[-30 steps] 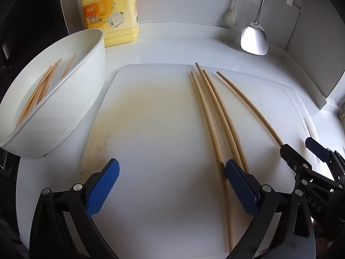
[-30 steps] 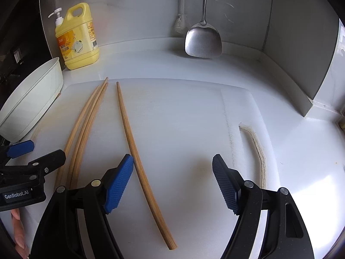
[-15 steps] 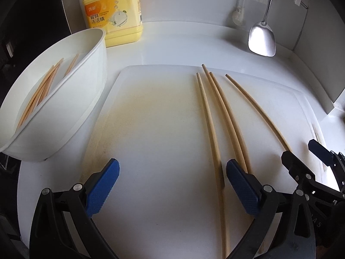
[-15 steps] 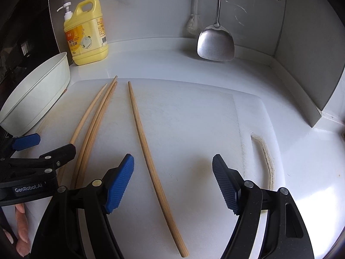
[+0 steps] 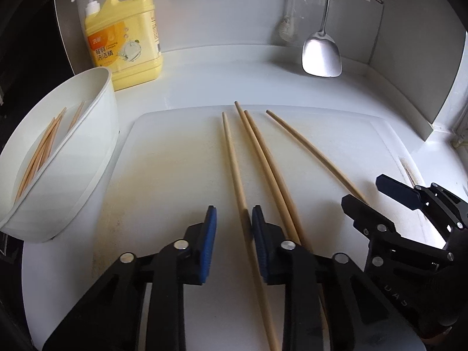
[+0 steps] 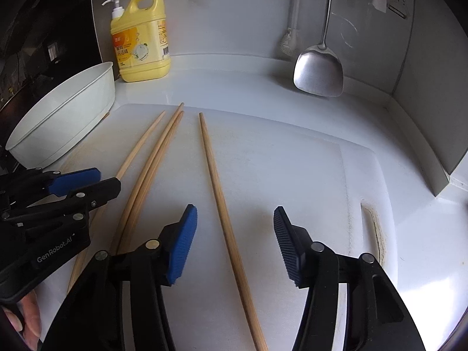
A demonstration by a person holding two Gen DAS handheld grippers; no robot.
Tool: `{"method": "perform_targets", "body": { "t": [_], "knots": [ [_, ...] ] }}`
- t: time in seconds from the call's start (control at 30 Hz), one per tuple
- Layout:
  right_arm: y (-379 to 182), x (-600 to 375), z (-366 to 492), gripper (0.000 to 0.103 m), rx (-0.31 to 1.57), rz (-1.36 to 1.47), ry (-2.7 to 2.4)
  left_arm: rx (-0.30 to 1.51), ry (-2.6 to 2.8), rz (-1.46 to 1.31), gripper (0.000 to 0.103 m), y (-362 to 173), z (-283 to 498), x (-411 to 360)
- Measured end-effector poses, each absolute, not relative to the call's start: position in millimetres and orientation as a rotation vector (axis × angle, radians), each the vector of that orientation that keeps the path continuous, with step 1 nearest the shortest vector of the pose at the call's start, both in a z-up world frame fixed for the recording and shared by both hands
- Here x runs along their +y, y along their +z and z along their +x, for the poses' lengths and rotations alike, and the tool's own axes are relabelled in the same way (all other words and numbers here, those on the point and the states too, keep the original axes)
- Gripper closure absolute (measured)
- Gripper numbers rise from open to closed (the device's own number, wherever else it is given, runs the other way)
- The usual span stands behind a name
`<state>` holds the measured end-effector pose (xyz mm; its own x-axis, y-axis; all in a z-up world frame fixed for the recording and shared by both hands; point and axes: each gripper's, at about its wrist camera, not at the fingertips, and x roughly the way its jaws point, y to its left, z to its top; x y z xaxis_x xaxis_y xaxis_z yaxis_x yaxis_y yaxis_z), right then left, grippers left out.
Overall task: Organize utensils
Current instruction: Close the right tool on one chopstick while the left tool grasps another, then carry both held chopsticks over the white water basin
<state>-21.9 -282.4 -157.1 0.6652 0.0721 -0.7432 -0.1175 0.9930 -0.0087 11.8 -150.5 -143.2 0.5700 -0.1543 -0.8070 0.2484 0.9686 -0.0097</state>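
Note:
Several long wooden chopsticks lie lengthwise on a white cutting board (image 5: 163, 175). My left gripper (image 5: 234, 242) straddles the leftmost chopstick (image 5: 231, 158). Its jaws are closing; the stick lies against the right pad, with a gap still on the left. A touching pair of chopsticks (image 5: 263, 158) lies just to its right. My right gripper (image 6: 235, 242) straddles the rightmost chopstick (image 6: 213, 175). Its jaws are closing too, with clear space on both sides of the stick. A white bowl (image 5: 87, 134) at the left holds several more chopsticks (image 5: 44, 149).
A yellow detergent bottle (image 5: 125, 38) stands at the back left behind the bowl. A metal spatula (image 5: 321, 55) and a brush hang on the back wall. A wall panel rises at the right. The two grippers sit close, side by side, near the board's front.
The left jaws have narrowed sharply from wide open around the leftmost chopstick. The right jaws have narrowed partly around the rightmost one. Both views now take in more of the back wall.

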Motion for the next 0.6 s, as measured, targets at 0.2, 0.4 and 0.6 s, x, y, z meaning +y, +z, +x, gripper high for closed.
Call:
{"method": "perform_targets", "body": {
  "t": [0.2,0.4,0.6],
  "knots": [
    [-157.7,-271.4,-24.8,0.097,0.819,-0.101,0.110,0.935,-0.272,0.082,0.096,-143.2,11.6,-148.6],
    [-156.4,-275.5,-26.7,0.097,0.822,-0.040,0.107,0.956,-0.305,0.018,0.096,-142.4,9.2,-139.3],
    [-143.9,-275.7,-33.4,0.097,0.818,0.019,0.104,0.961,-0.323,-0.031,0.096,-127.9,4.9,-132.0]
  ]
}}
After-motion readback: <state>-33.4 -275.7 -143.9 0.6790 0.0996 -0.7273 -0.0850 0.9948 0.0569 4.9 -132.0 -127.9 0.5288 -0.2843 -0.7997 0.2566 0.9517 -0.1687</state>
